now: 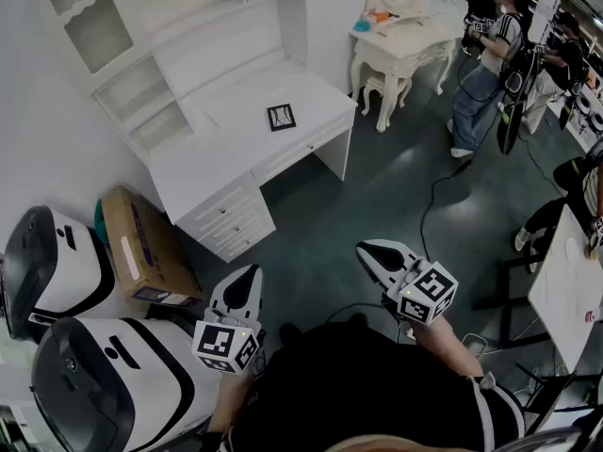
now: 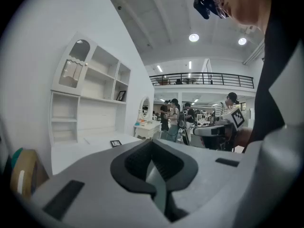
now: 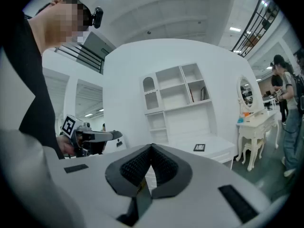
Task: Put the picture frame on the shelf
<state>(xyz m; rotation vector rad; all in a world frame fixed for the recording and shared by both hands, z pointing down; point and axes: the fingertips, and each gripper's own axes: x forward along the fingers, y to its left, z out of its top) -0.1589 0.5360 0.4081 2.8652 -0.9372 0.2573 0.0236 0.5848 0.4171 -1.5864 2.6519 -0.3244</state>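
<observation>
Far left on the floor: two big white and black machines and a cardboard box, both to be walked around and not bumped. Next along: the white desk with open shelves on top. Down low: the left gripper, jaws squeezed together with nothing between them, tipped a little downward. Flat on the desk top, well away from both grippers: the picture frame, small and dark at the edges (maybe with glass in front, too small to tell). Then the right gripper, also closed tight and holding nothing, held level. Further right: a white dressing table and some people, no part of this job.

Looks not yet begun. First, getting close. Walk up to the front of the desk. Open the jaws of one gripper wide before reaching out. Come in low and from the side, along the desk top, not straight down. Tip up one edge of the frame, or push it gently to the desk edge, to get a jaw under it. Pinch the rim, not the middle. Squeeze softly. Lift slowly. Keep the other gripper close to steady the frame. Choose a shelf with room. Set the frame down gently, then let go.
</observation>
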